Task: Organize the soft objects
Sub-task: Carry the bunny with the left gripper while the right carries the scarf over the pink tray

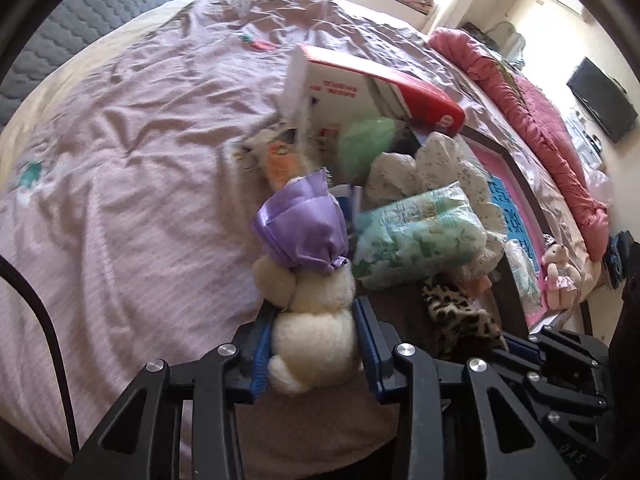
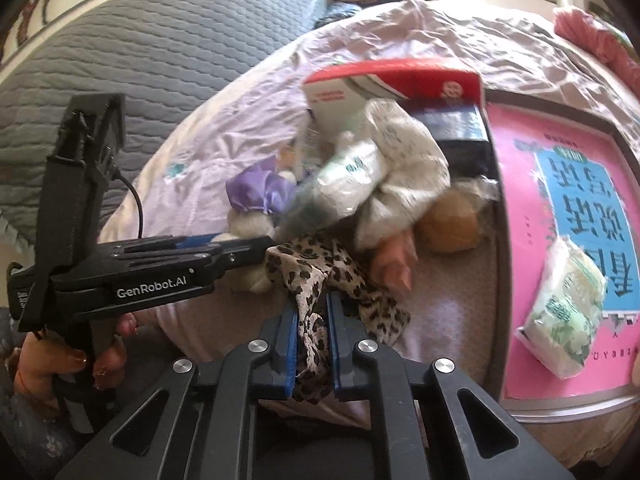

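A cream plush toy [image 1: 316,336] in a purple satin dress [image 1: 304,232] lies on the lilac bedspread [image 1: 140,160]. My left gripper [image 1: 314,308] is shut on its pale body, one blue pad on each side. In the right wrist view that gripper [image 2: 268,246] reaches in from the left onto the same plush toy [image 2: 250,220]. My right gripper [image 2: 313,300] is shut on a leopard-print cloth [image 2: 316,276], which bunches up between the blue pads and trails off to the right. The leopard-print cloth [image 1: 456,308] also shows at the lower right of the left wrist view.
Behind the toys is a pile: a tipped red-and-white box [image 1: 380,84], a green tissue pack [image 1: 416,236], white dotted fabric [image 2: 404,184] and a brown plush [image 2: 452,220]. A framed pink board [image 2: 560,200] carries another tissue pack [image 2: 568,312]. A small bear [image 1: 560,276] sits by the pink quilt [image 1: 540,120].
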`<action>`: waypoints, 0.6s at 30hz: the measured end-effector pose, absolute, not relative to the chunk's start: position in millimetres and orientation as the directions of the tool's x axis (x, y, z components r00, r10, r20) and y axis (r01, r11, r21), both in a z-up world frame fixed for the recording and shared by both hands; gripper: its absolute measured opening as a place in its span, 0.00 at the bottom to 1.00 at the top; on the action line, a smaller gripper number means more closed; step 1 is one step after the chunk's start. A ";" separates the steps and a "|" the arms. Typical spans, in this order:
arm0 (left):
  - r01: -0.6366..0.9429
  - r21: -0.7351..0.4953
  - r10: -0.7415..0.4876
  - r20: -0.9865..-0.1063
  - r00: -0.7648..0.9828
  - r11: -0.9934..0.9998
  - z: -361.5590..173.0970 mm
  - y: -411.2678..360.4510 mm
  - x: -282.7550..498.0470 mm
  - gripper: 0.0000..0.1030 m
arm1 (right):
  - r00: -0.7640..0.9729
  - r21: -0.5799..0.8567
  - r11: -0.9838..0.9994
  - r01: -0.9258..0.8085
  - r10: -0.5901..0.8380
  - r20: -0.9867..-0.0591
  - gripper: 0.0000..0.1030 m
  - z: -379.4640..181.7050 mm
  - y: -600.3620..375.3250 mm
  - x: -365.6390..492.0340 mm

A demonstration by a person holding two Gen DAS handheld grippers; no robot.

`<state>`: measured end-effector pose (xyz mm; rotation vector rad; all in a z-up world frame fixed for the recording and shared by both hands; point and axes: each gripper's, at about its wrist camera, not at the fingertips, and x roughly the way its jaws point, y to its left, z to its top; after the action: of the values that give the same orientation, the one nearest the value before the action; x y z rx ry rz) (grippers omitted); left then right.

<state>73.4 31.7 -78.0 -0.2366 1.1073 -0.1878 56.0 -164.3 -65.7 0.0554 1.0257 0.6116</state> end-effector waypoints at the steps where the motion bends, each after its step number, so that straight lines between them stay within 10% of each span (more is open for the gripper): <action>1: 0.026 -0.283 -0.266 -0.859 0.437 0.959 -76.7 34.7 71.2 0.37 | 0.369 0.321 0.831 -0.455 0.503 -0.781 0.12 -65.2 -162.7 55.7; 18: 0.043 -0.220 -0.204 -0.792 0.575 0.975 -14.5 21.1 40.8 0.37 | 0.486 0.393 0.800 -0.453 0.591 -0.644 0.12 -12.9 -179.3 47.8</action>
<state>40.8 21.1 -14.5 -0.1840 0.9487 -0.1452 47.8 -179.3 -12.9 0.1787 0.8514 0.6392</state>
